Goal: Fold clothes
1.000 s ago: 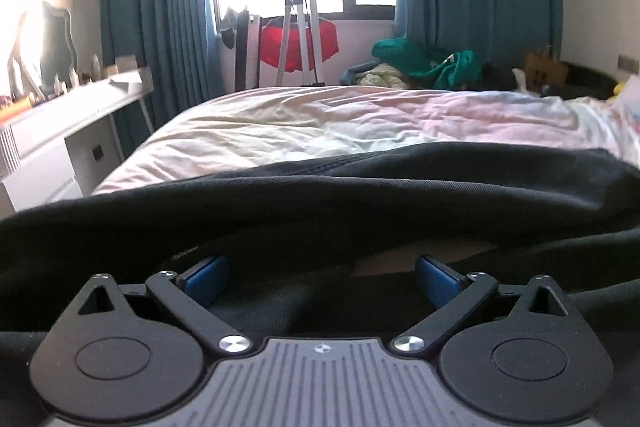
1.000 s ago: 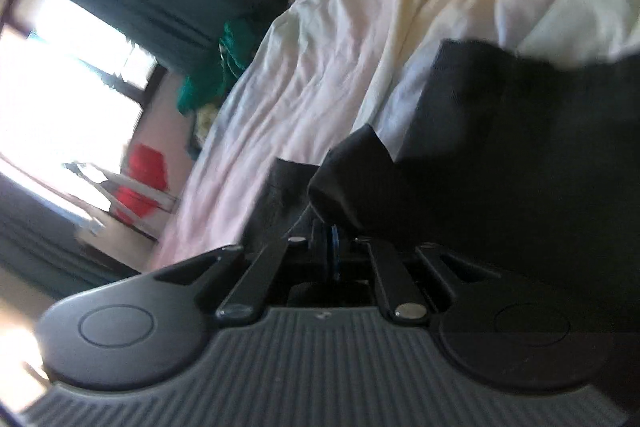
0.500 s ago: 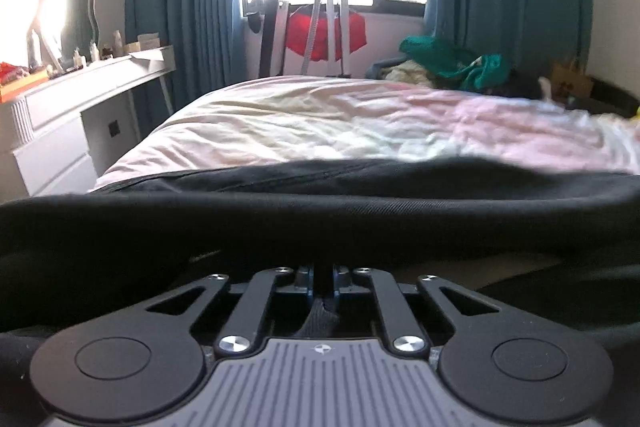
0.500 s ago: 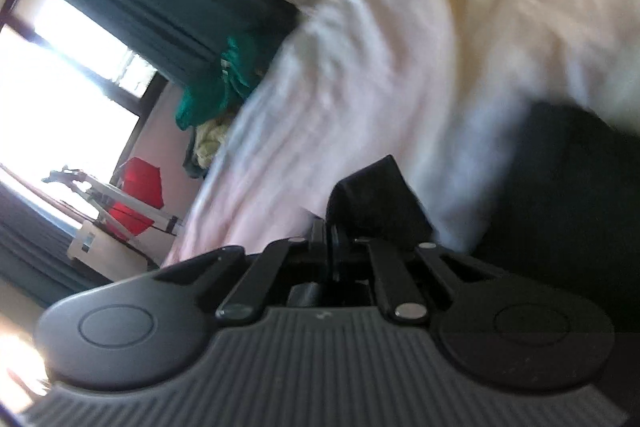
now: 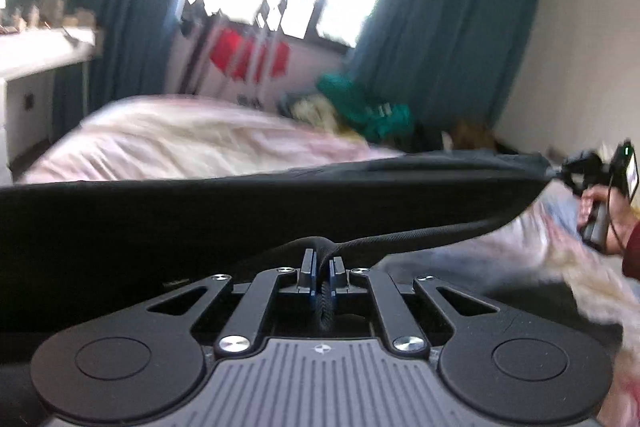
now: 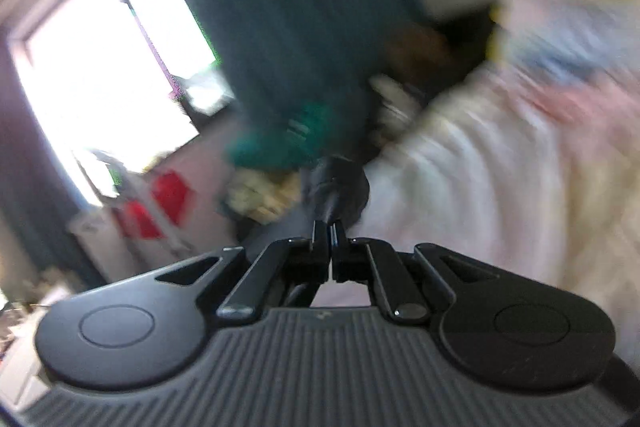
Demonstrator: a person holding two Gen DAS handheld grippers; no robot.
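Above bed (image 5: pixel 168 143) | left gripper (image 5: pixel 322 267) pinching black garment (image 5: pixel 200 211) | right gripper (image 6: pixel 331 239) pinching its corner

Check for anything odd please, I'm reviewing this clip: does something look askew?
Nothing is damaged. The black garment hangs stretched between the left gripper and right gripper, both jaws shut on it. A green clothes heap lies beyond the bed.

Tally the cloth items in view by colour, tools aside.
Black: 1, the black garment held taut between the left tool and right tool
Green: 1, the green clothing heaped past the bed
Red: 1, the red fabric under the window
Pale pink: 1, the bed cover
Teal: 2, the curtains
Total: 6
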